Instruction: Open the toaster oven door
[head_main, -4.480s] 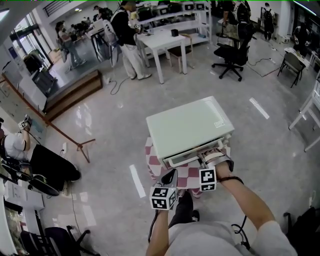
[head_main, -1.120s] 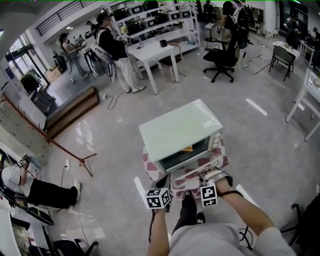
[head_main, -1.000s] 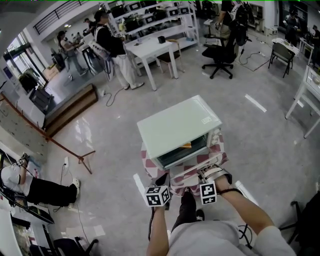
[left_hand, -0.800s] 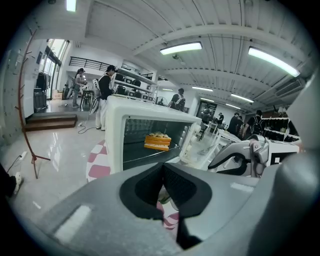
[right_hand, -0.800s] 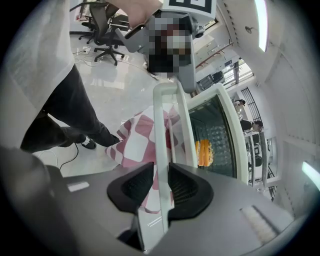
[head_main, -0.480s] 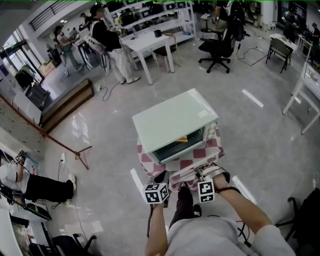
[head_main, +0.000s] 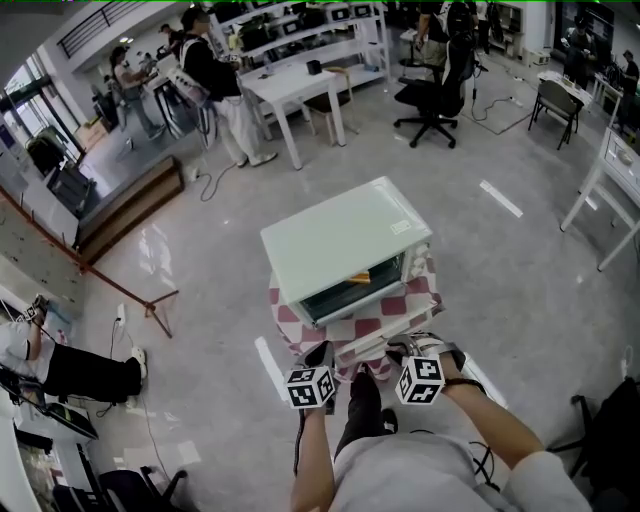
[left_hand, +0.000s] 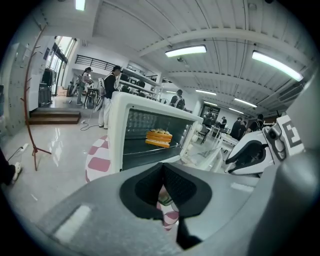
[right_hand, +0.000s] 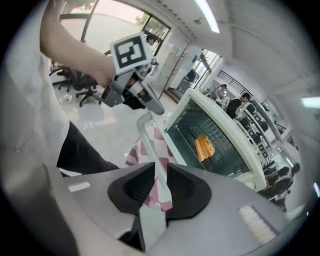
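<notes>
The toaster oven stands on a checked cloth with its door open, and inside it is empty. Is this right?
Not fully. The toaster oven is not empty: the left gripper view shows an orange-yellow piece of food inside it. It does stand on the checked cloth with its door open.

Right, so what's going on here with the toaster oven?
A person is working a toaster oven that sits on a small table with a checkered cloth, using a hand-held gripper in each hand. The oven is already open, and a piece of orange food shows inside. The right hand-held gripper has the door handle between its jaws, which are closing on it. The left hand-held gripper is off the oven, shut and empty.
</notes>
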